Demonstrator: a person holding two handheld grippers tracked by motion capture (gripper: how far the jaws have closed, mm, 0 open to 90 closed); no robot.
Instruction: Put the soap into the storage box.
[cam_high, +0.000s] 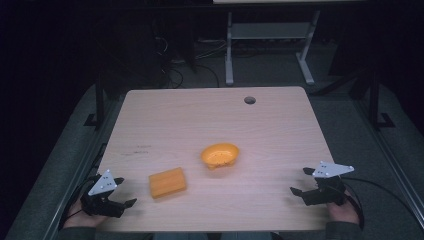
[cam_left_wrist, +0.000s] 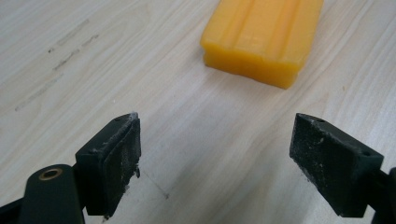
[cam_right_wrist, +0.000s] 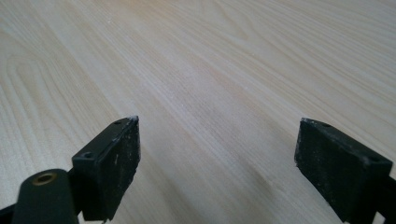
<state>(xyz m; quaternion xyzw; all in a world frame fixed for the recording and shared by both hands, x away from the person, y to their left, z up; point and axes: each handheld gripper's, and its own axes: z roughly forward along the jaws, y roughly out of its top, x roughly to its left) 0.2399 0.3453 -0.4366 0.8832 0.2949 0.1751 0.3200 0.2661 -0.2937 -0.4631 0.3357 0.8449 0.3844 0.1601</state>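
An orange block (cam_high: 167, 182) lies flat on the wooden table (cam_high: 210, 120), left of centre near the front. A small orange bowl (cam_high: 220, 155) sits upright just right of it, toward the middle. My left gripper (cam_high: 125, 192) rests at the front left corner, open, a short way left of the block. In the left gripper view the block (cam_left_wrist: 264, 39) lies ahead and right of the spread jaws, apart from them. My right gripper (cam_high: 301, 181) stands open at the front right edge, over bare wood (cam_right_wrist: 210, 93), well right of the bowl.
A round cable hole (cam_high: 249, 100) pierces the table near its back edge. Faint pencil-like marks (cam_high: 137, 148) streak the wood at the left. Behind the table a white desk frame (cam_high: 270, 45) stands on dark floor with cables.
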